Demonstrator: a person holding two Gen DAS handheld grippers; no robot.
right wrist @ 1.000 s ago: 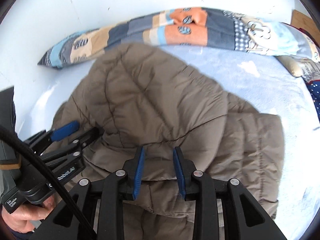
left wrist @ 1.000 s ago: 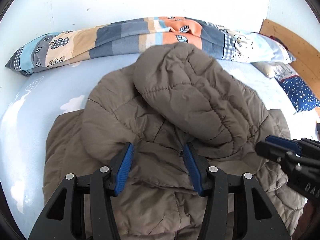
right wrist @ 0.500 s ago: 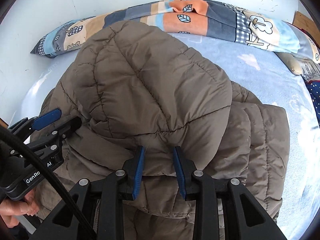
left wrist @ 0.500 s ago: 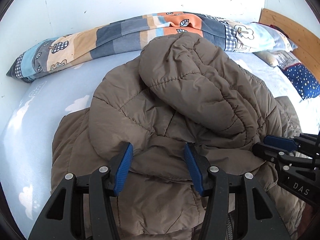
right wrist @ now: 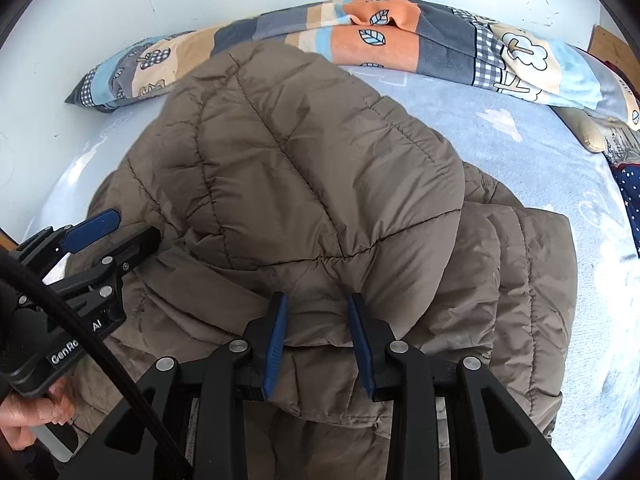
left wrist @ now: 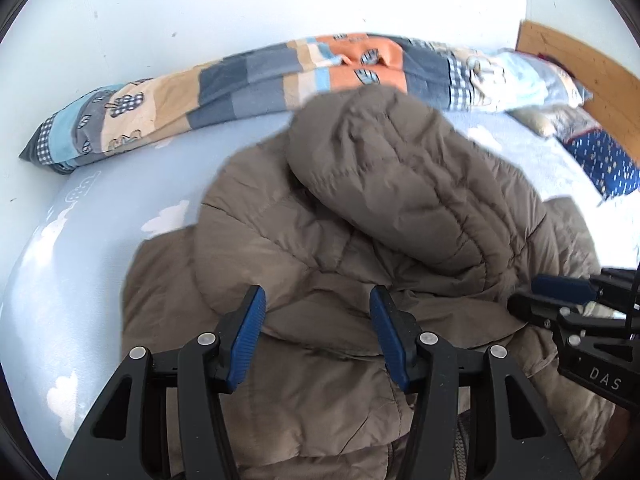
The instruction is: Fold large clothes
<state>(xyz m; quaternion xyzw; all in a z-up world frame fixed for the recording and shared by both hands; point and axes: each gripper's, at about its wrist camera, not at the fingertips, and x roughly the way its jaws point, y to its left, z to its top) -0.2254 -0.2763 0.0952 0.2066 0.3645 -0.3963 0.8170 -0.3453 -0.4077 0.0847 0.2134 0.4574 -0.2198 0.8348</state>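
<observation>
A brown quilted puffer jacket [left wrist: 360, 240] lies bunched on the bed, its hood [left wrist: 384, 176] folded over the body; it also fills the right wrist view [right wrist: 304, 184]. My left gripper [left wrist: 318, 320] is open, its jaws wide apart just above the jacket's near part. My right gripper [right wrist: 318, 328] is open with a narrower gap, and a fold of jacket bulges between its blue pads [right wrist: 276, 336]. Each gripper shows in the other's view: the right one [left wrist: 560, 292] at the jacket's right edge, the left one [right wrist: 104, 236] at its left edge.
The bed has a light blue sheet [left wrist: 80, 264] with white clouds. A patchwork duvet [left wrist: 248, 76] lies rolled along the white wall at the back. A wooden headboard [left wrist: 580, 60] and a dark blue starred pillow [left wrist: 604, 160] are at the right.
Both views have pulled back slightly from the jacket, and the hood sits a little farther away. The jaws of both grippers keep the same gaps.
</observation>
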